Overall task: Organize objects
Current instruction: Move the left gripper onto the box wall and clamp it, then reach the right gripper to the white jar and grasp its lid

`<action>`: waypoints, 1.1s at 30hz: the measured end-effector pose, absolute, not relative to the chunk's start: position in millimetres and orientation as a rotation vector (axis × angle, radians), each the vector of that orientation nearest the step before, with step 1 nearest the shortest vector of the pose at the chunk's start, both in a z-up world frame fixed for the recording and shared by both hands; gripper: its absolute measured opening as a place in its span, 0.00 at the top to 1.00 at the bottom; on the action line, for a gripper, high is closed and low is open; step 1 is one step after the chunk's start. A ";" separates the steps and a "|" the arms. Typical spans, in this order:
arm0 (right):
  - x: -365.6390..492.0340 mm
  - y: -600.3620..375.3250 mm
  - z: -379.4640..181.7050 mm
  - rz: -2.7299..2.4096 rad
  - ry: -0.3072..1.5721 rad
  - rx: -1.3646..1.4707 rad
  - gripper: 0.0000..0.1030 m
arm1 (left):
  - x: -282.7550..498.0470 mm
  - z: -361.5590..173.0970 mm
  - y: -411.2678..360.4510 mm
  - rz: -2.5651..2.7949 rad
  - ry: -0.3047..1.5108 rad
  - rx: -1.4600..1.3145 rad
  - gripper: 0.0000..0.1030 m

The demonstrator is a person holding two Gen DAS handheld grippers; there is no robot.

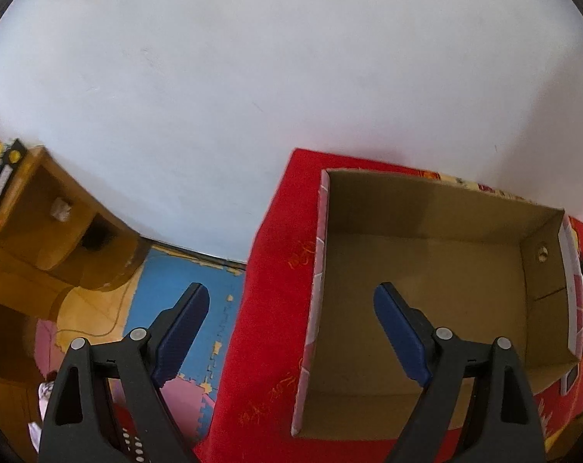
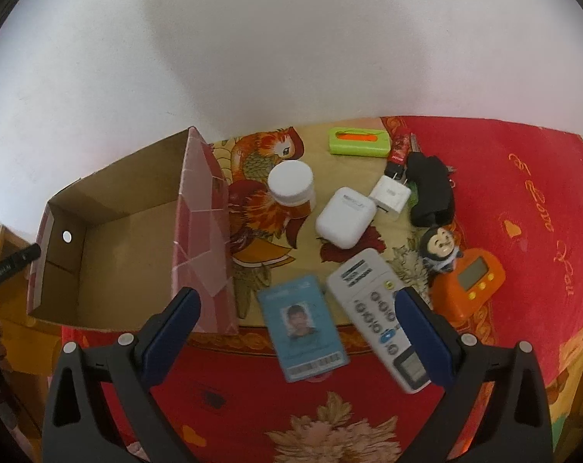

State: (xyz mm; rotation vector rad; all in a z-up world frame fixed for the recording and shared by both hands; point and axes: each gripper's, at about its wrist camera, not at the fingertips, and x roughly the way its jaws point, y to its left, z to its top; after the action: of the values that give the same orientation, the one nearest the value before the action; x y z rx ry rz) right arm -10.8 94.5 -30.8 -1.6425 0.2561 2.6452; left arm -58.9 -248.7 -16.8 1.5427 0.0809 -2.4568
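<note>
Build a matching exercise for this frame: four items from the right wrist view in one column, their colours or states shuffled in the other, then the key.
Items:
1. cardboard box
2. ID card
3. earbud case
4. digital timer

Descriptions:
A. orange, small grey screen, yellow buttons
B. white, rounded, closed
C. open-topped, nothing visible inside
D. light blue, flat on the cloth, barcode near its lower edge

Pairs: 1-C, 2-D, 3-B, 4-A
</note>
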 end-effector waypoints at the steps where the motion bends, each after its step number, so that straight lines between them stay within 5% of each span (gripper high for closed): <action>1: -10.0 93.8 -30.5 2.638 0.260 -1.641 0.01 | -60.6 -21.5 -248.2 -2.457 0.080 1.562 0.22; 11: -8.9 114.1 -28.0 2.582 0.221 -1.636 0.01 | -66.7 -55.0 -238.9 -2.452 0.143 1.718 0.44; 13: -9.3 123.2 -30.0 2.566 0.215 -1.631 0.01 | -66.8 -57.4 -236.3 -2.446 0.132 1.720 0.59; 18: -10.1 144.4 -39.7 2.529 0.233 -1.644 0.01 | -71.2 -64.2 -226.8 -2.434 0.106 1.719 0.77; 33: 1.0 163.1 -70.9 2.655 -0.049 -1.871 0.05 | -72.2 -61.7 -230.2 -2.386 0.024 1.624 0.84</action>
State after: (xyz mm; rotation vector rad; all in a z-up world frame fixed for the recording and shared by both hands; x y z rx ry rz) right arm 1.0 163.1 -70.9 -1.8710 -0.0494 2.6547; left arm -72.2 -230.2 -61.7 1.6244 0.0236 -2.3855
